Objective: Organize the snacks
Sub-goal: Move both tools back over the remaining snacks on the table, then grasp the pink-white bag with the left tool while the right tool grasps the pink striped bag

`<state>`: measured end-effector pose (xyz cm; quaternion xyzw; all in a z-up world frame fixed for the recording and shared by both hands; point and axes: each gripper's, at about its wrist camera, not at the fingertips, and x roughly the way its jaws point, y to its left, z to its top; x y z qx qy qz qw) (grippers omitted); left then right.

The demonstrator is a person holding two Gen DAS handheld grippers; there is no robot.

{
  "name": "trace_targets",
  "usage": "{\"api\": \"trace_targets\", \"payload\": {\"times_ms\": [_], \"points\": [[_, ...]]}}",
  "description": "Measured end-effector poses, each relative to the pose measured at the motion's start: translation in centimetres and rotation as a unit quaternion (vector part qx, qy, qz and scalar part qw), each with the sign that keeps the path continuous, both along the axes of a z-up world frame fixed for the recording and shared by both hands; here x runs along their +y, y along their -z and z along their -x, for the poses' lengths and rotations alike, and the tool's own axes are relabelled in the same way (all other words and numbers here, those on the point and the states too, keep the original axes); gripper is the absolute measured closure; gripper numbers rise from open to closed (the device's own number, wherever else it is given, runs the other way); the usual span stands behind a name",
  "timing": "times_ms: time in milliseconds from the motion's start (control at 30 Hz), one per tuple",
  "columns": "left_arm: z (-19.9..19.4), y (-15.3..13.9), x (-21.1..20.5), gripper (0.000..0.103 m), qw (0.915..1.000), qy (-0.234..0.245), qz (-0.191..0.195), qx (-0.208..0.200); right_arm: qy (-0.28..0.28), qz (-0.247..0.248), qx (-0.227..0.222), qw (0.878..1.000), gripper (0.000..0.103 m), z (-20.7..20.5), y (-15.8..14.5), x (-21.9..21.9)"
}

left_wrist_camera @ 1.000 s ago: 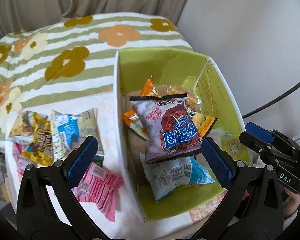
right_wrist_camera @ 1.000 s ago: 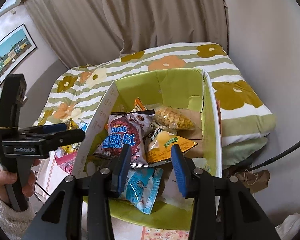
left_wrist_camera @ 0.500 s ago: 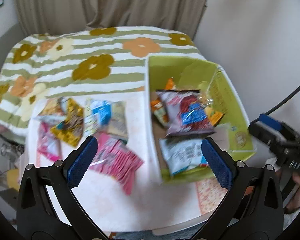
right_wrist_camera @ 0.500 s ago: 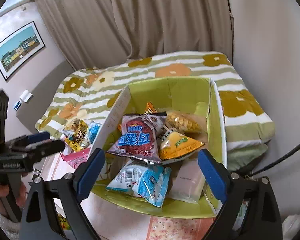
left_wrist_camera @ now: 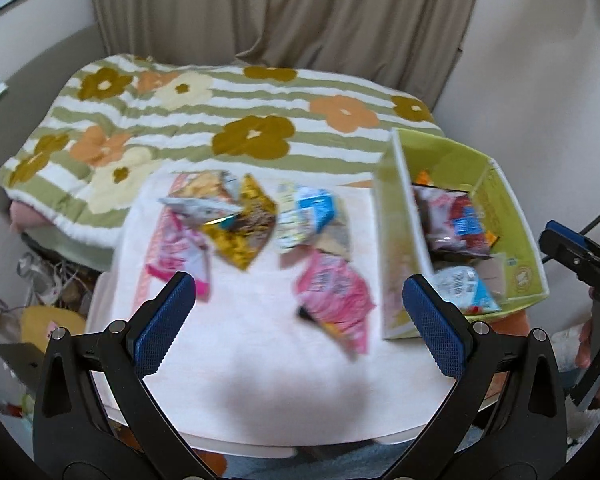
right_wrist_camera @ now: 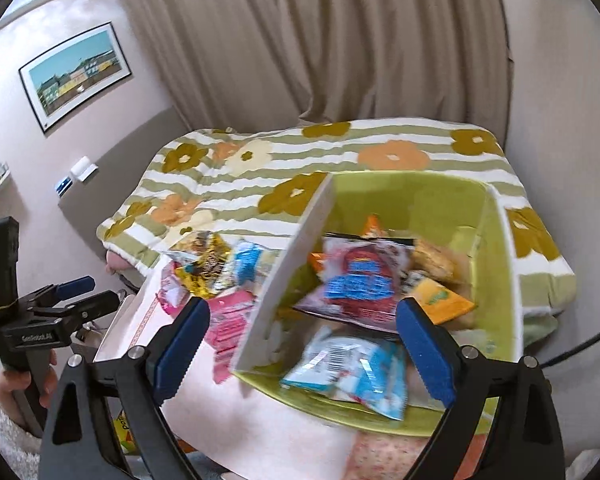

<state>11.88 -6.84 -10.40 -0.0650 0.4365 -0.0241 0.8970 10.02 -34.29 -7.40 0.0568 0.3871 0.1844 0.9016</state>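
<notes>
A green box (left_wrist_camera: 512, 216) (right_wrist_camera: 496, 264) stands at the table's right and holds several snack bags, among them a red-and-blue bag (left_wrist_camera: 456, 224) (right_wrist_camera: 360, 284) and a light blue bag (right_wrist_camera: 352, 372). Loose snacks lie on the white table (left_wrist_camera: 260, 380): a pink packet (left_wrist_camera: 336, 292), a yellow-brown bag (left_wrist_camera: 244, 224), a blue-white bag (left_wrist_camera: 312, 212). My left gripper (left_wrist_camera: 300, 320) is open and empty above the table's front. My right gripper (right_wrist_camera: 300, 344) is open and empty above the box's near left wall.
A flowered green-striped blanket (left_wrist_camera: 204, 120) covers the bed behind the table. Curtains (left_wrist_camera: 284, 12) hang behind it. A wall stands right of the box. Clutter lies on the floor at the left (left_wrist_camera: 44, 292). A black cable (right_wrist_camera: 580, 348) runs at the right.
My right gripper has opened wide and pulled back from the box. My left gripper has drawn back and swung left, from over the box to over the loose snacks.
</notes>
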Motion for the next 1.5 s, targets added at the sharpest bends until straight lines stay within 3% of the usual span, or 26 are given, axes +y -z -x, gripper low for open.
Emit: {"api": "trace_targets", "payload": {"times_ms": [167, 367, 633, 833, 967, 1133, 1200, 1433, 1500], "points": [[-0.6, 1.1, 5.5, 0.000, 0.9998, 0.005, 0.006, 0.019, -0.001, 0.003, 0.004, 1.000, 0.010, -0.5, 0.5, 5.6], [-2.7, 3.0, 11.0, 0.000, 0.9985, 0.028, 0.013, 0.046, 0.010, 0.006, 0.042, 0.999, 0.010, -1.9, 2.5, 12.0], [-7.3, 8.2, 15.6, 0.000, 0.9897, 0.083, 0.044, 0.108, 0.070, 0.052, 0.090, 0.992, 0.010, -2.7, 6.5, 17.5], [-10.7, 12.9, 15.9, 0.001, 0.9807, 0.119, 0.055, 0.145, 0.126, 0.088, 0.106, 0.982, 0.010, -2.0, 10.0, 19.0], [-12.5, 15.7, 15.9, 0.006, 0.9760, 0.122, 0.073, 0.166, 0.142, 0.109, 0.111, 0.978, 0.010, -1.7, 11.5, 19.6], [-13.9, 17.8, 15.8, 0.008, 0.9744, 0.118, 0.075, 0.176, 0.149, 0.157, 0.089, 0.972, 0.010, -1.8, 12.7, 20.4], [-14.4, 18.5, 15.7, 0.014, 0.9730, 0.119, 0.077, 0.181, 0.156, 0.173, 0.083, 0.969, 0.010, -1.9, 13.3, 20.5], [-15.3, 19.5, 14.8, 0.017, 0.9728, 0.133, 0.044, 0.184, 0.160, 0.189, 0.080, 0.965, 0.010, -2.8, 15.2, 20.5], [-15.4, 19.5, 14.4, 0.024, 0.9733, 0.135, 0.023, 0.184, 0.158, 0.193, 0.078, 0.965, 0.010, -3.1, 15.5, 20.5]]}}
